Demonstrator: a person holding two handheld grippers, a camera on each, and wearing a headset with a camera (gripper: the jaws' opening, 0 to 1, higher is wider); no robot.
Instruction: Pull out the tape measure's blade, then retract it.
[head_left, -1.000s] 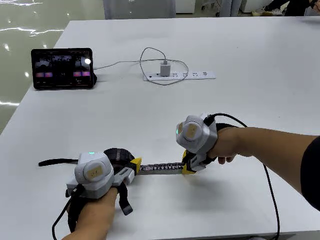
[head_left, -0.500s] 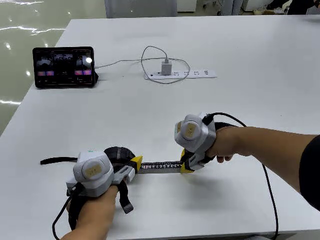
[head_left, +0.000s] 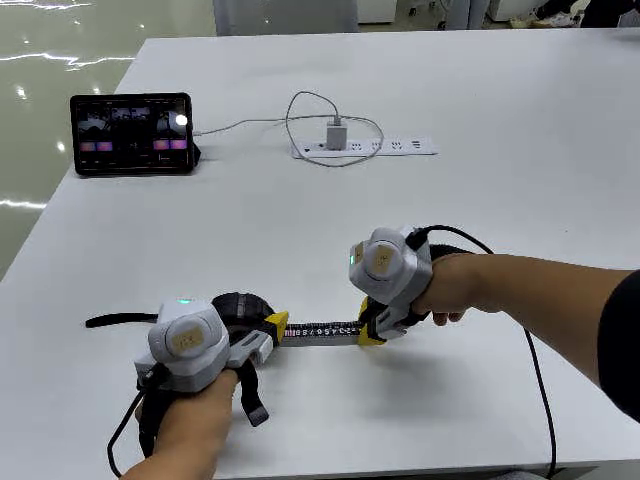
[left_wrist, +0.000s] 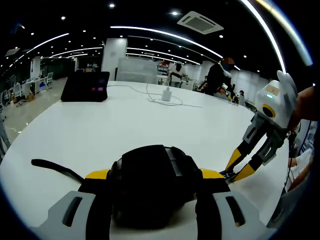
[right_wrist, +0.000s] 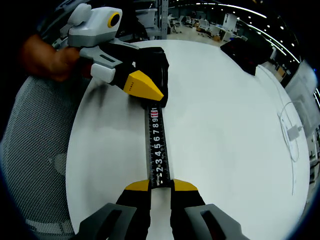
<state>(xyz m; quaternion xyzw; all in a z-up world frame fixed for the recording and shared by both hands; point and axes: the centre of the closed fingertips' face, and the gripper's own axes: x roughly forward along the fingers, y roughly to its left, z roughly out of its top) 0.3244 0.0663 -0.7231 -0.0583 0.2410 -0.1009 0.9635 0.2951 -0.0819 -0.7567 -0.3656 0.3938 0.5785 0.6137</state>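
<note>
The tape measure's black case (head_left: 240, 308) (left_wrist: 150, 180) (right_wrist: 152, 62) lies on the white table (head_left: 300, 230) near its front left, and my left gripper (head_left: 262, 325) (left_wrist: 155, 174) is shut on it. A short length of numbered blade (head_left: 320, 329) (right_wrist: 157, 150) runs from the case to the right. My right gripper (head_left: 368, 333) (right_wrist: 161, 186) is shut on the blade's end, its yellow tips pressed together over it. In the left gripper view the right gripper (left_wrist: 235, 170) stands at the right; in the right gripper view the left gripper (right_wrist: 142, 85) sits beside the case.
A tablet (head_left: 133, 133) stands at the back left. A white power strip (head_left: 365, 148) with a charger (head_left: 336, 135) and looped cable lies at the back middle. The case's black strap (head_left: 120, 321) trails left. The table's front edge is close behind both hands.
The right gripper has moved slightly left toward the case, and the exposed blade is a little shorter. The left gripper and case have stayed put. The head camera has shifted slightly.
</note>
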